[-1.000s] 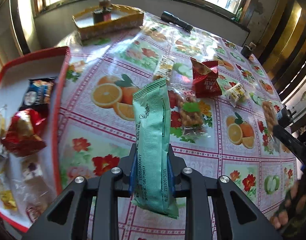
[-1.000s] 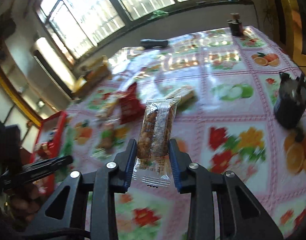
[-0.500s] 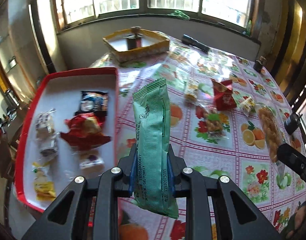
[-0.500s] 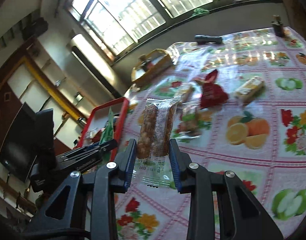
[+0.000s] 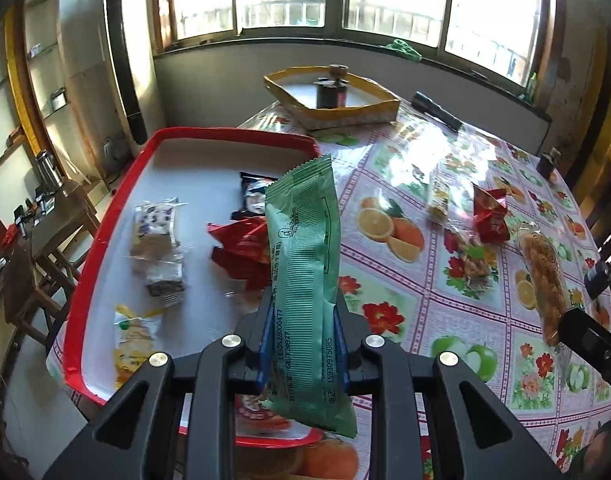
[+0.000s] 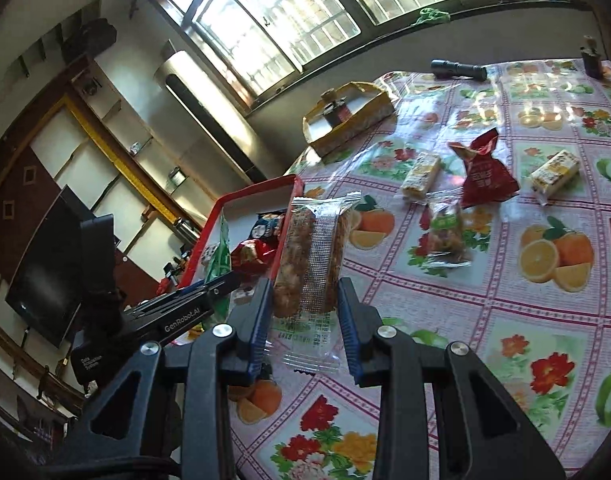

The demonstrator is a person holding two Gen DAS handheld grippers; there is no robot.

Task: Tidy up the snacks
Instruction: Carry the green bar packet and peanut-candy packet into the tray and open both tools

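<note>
Above the red tray (image 5: 105, 236), in the left wrist view, the left gripper (image 5: 303, 344) clamps a green snack packet (image 5: 303, 280) upright. In the right wrist view, the right gripper (image 6: 305, 316) pinches a clear-wrapped snack bar (image 6: 311, 264), seemingly over the fruit-patterned tablecloth (image 6: 505, 320) beside the tray.
</note>
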